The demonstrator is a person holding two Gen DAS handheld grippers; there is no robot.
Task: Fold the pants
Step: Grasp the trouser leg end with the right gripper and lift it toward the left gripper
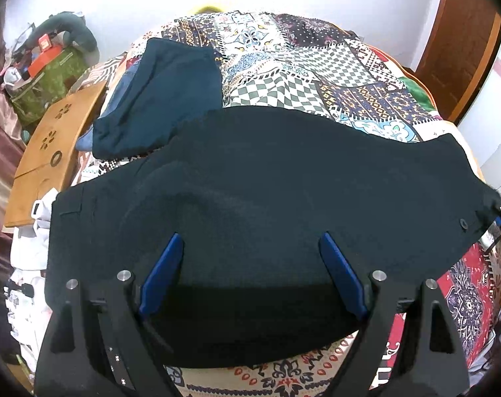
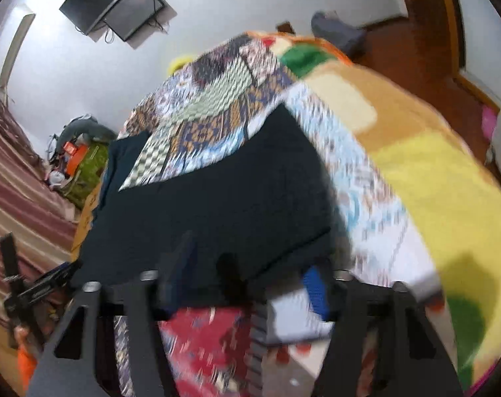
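Under the left gripper's (image 1: 250, 248) smooth blue plastic fingers (image 1: 162, 271) lie matt black woven pants (image 1: 267, 178) on a printed cotton bedspread (image 1: 316, 66); left, varnished wood board (image 1: 52, 139).

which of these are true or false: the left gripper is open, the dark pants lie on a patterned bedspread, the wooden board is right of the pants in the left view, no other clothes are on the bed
1. The left gripper is open: true, nothing between its fingers.
2. The dark pants lie on a patterned bedspread: true.
3. The wooden board is right of the pants: false, it is to their left.
4. No other clothes: false, a folded teal garment lies beyond the pants.
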